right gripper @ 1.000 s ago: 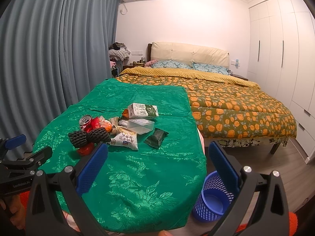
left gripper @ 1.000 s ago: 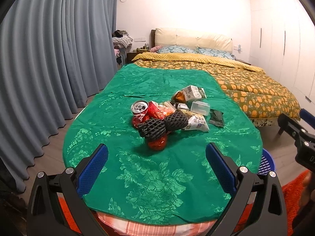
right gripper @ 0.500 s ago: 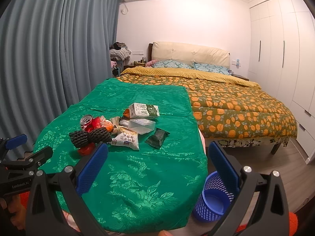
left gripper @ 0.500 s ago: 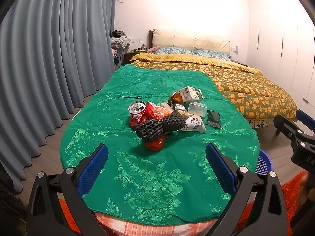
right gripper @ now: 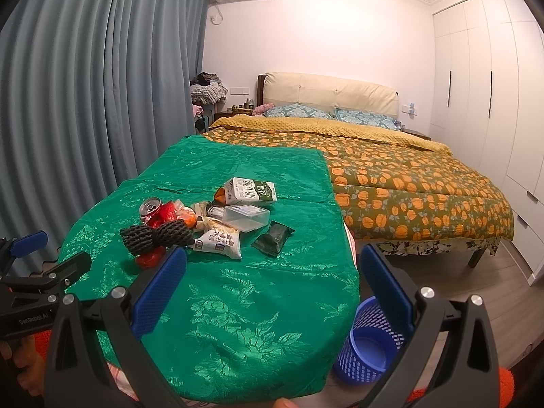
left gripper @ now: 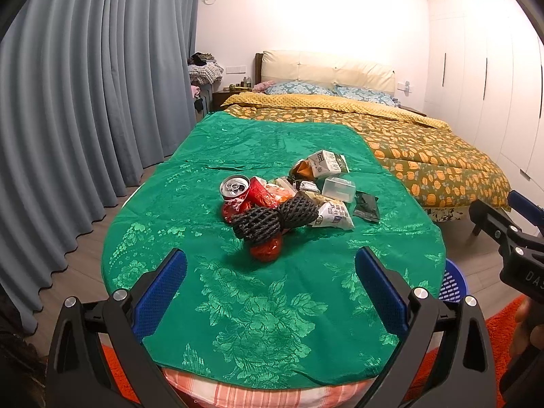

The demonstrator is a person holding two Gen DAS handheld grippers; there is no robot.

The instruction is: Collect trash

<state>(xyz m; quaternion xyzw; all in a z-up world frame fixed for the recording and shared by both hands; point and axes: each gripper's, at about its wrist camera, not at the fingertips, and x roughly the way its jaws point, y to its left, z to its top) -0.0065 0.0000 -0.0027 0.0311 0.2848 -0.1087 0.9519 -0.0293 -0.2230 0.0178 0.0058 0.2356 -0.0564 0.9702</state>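
Both grippers are hovering short of the near edge of the green floral cloth [left gripper: 258, 309], with bare cloth lying between them and the trash. The left gripper [left gripper: 270, 289] and the right gripper [right gripper: 272, 287] are each gaping wide and holding nothing. The trash pile is sitting mid-cloth: a soda can [left gripper: 234, 187], black foam netting [left gripper: 268, 221], a red wrapper [left gripper: 267, 248], a snack bag [right gripper: 219, 243], a clear plastic box [right gripper: 246, 217], a milk carton [right gripper: 250, 192] and a dark pouch [right gripper: 273, 238]. A blue mesh bin [right gripper: 369, 350] is standing on the floor just beside the cloth's right edge. Grey curtains [right gripper: 85, 102] are hanging along the left; the quilted bed [right gripper: 408, 187] is extending beyond.
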